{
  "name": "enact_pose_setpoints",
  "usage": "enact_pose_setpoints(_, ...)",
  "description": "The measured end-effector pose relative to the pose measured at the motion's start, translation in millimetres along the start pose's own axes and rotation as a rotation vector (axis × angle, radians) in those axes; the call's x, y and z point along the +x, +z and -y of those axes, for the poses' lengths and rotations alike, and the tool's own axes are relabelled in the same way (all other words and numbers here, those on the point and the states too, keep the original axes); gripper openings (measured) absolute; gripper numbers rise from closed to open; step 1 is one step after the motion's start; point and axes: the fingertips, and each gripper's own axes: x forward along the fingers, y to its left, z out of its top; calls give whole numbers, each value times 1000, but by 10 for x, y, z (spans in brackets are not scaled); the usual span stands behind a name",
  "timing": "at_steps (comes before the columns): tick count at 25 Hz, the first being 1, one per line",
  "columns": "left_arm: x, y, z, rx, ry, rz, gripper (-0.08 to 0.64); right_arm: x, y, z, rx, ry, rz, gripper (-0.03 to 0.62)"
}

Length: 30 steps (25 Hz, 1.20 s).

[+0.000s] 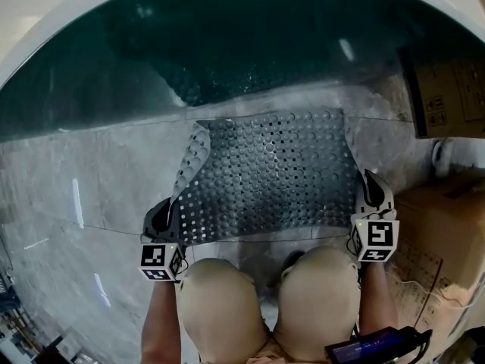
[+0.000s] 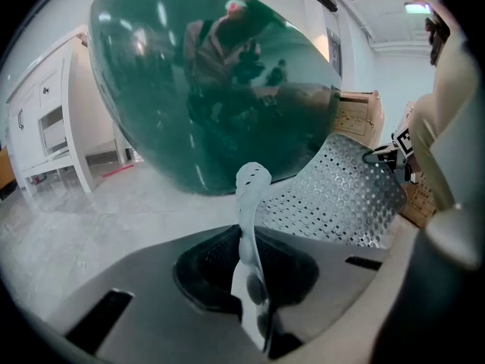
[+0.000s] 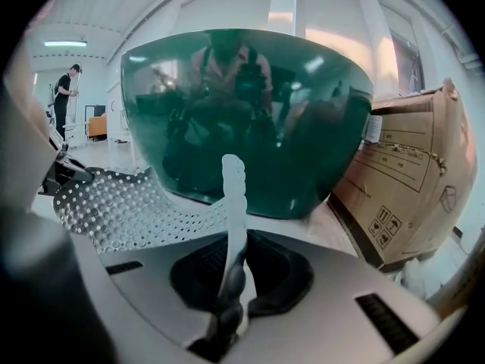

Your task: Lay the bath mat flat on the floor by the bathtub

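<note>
crosswise: bath mat (image 1: 273,173), long axis along the bathtub (image 1: 227,44); left tool (image 1: 173,211) and right tool (image 1: 369,196) each clamped on a near corner.

No words can be read; the cardboard box (image 3: 413,165) at three o'clock bears small handling symbols (image 3: 383,224) and illegible print.

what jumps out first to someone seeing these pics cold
The glossy dark green bathtub fills the top of the head view. Below it stretches the grey perforated rubber bath mat, its near corners pinched by the left hand-held gripper and right hand-held gripper.
</note>
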Motion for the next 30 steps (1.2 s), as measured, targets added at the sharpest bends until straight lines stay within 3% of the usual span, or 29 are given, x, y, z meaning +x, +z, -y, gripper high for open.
enact_pose_setpoints(14,173,-324,-230,-28,90,-26,40,221,-300,111,4,-16,-75,29)
enact_pose_setpoints(22,289,-582,-582,-104,242,-60,40,352,-508,174,22,-32,-117,31)
enact_pose_setpoints(27,358,-663,-669,-43,276,-97,44,390,-657,196,25,-33,-151,31)
enact_pose_setpoints(30,347,-676,-718,-48,293,-97,84,398,-716,197,48,-29,-165,36)
